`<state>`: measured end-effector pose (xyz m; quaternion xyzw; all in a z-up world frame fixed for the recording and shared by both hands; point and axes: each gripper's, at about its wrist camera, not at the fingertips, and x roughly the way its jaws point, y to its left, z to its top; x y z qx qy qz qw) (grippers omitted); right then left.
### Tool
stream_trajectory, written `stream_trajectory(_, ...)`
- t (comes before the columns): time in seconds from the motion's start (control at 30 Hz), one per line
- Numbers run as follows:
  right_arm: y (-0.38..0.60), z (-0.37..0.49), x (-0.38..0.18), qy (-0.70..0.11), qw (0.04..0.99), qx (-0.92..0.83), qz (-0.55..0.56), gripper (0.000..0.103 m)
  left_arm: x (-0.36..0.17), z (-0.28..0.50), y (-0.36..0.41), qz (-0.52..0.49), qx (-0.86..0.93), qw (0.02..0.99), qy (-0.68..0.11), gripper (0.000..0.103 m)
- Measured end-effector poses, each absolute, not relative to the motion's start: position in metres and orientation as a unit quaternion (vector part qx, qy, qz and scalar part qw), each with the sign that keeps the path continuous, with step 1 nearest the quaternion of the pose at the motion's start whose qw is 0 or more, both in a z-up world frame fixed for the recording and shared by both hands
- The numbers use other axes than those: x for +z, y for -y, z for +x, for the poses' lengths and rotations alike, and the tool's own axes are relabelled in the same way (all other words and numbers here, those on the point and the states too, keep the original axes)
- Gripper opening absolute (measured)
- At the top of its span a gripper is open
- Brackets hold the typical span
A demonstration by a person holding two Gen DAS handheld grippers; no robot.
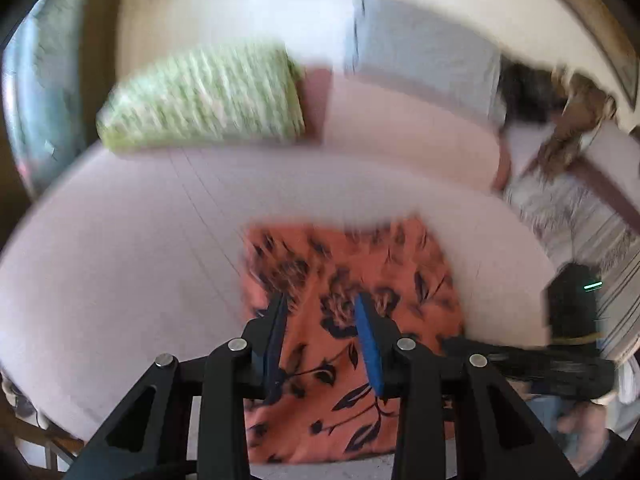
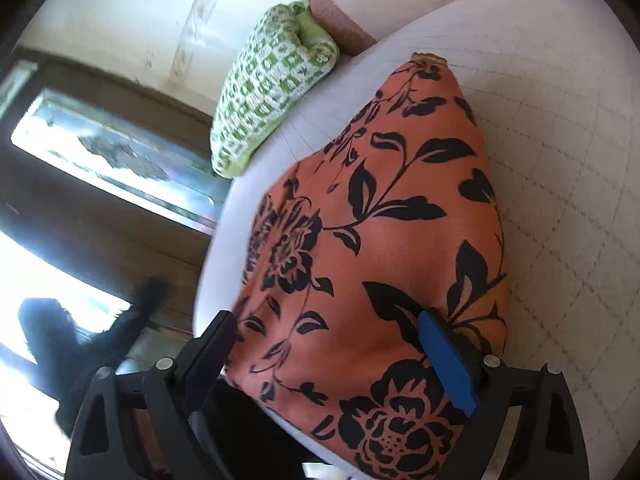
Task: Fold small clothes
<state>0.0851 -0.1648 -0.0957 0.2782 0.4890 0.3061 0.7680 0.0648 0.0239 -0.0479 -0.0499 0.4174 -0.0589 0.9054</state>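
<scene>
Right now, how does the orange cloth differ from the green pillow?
The orange cloth carries black flowers; the green pillow carries small green-and-white squares. The cloth lies thin and flat on the bed; the pillow is plump and sits near the bed's far edge. Both rest on the pale bed cover.

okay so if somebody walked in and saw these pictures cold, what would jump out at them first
The orange cloth with black flowers grabs the eye first, lying flat on the pale quilted bed right under both claws. Next comes the green and white patterned pillow at the far end of the bed, against the wall. Both the left claw and the right claw stand open over the cloth, neither gripping it.
</scene>
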Motion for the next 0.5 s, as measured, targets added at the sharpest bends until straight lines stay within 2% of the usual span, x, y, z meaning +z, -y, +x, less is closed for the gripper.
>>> stream_trajectory(0.07, 0.178, 0.083, -0.088, -0.483, 0.760, 0.307, 0.308, 0.093, -0.107, 0.094, -0.025, -0.024, -0.029, 0.863, -0.504, 0.032)
stream_trajectory(0.1, 0.188, 0.082, -0.082, -0.474, 0.761, 0.307, 0.319, 0.093, -0.117, 0.094, -0.026, -0.016, -0.029, 0.865, -0.501, 0.032)
stream_trajectory(0.23, 0.228, 0.105, -0.071, -0.450, 0.793, 0.262, 0.315, 0.093, -0.109, 0.086, -0.016, 0.030, -0.020, 0.877, -0.479, 0.032)
stream_trajectory(0.37, 0.242, 0.158, -0.111, -0.504, 0.749, 0.231, 0.362, 0.093, -0.114, 0.087, -0.024, 0.014, -0.028, 0.877, -0.479, 0.032)
stream_trajectory(0.47, 0.230, 0.186, -0.131, -0.516, 0.721, 0.239, 0.396, 0.092, -0.114, 0.087, -0.025, 0.018, -0.031, 0.878, -0.478, 0.032)
stream_trajectory(0.5, 0.225, 0.194, -0.134, -0.517, 0.717, 0.242, 0.399, 0.085, -0.115, 0.088, -0.023, 0.020, -0.031, 0.878, -0.477, 0.032)
